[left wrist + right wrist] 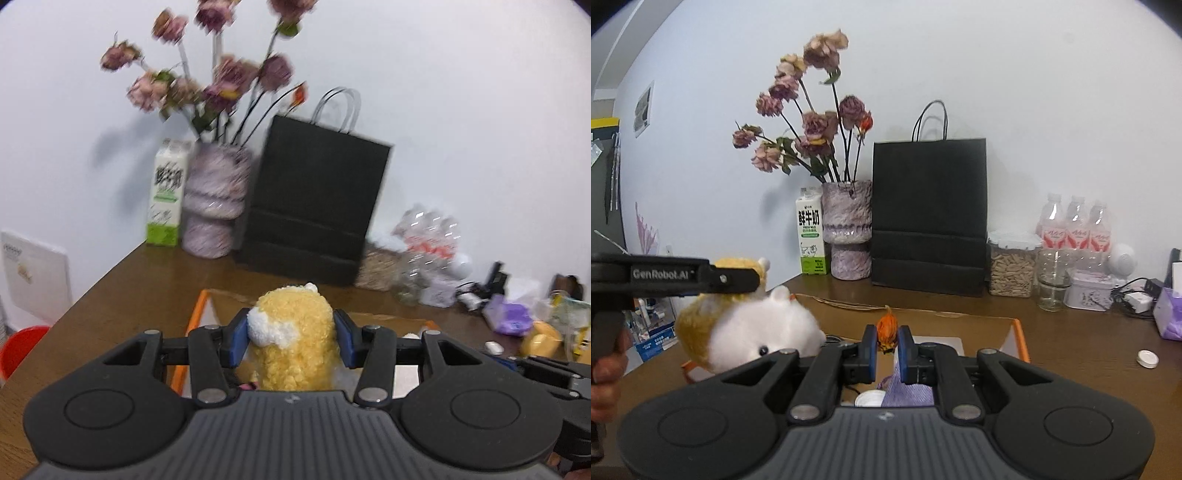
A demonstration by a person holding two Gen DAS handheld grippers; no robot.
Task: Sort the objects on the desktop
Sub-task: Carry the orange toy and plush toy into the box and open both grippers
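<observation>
A: Starting at the left, what did the left gripper (291, 341) have?

B: Its blue pads were pressed into the sides of a fluffy yellow-and-white plush hamster (293, 341), jaws roughly half-way in. In the right wrist view the toy (746, 328) hung in the air at the left, above the near-left corner of the shallow cardboard box with orange edging (1015, 334).

A: And the right gripper (887, 341)?

B: Its fingers were nearly together on a small orange dried flower head (887, 328), held over the middle of the box.

A: Was anything in the box already?

B: Below the right gripper lay a purple knitted cloth (910, 391) and a small white round lid (868, 398); I judged those already sorted, though I couldn't see the whole box floor.

A: What was left?

B: Both held items looked due to go down. To the right, a white bottle cap (1147, 358) sat loose on the brown wooden desk (1089, 350), and a purple tissue pack (1171, 319) lay at the far right edge. Along the far wall stood a green-and-white milk carton (812, 236), a mottled purple vase of dried roses (847, 229) and a black paper bag (929, 218), seemingly in place. So I'd call it about midway.
</observation>
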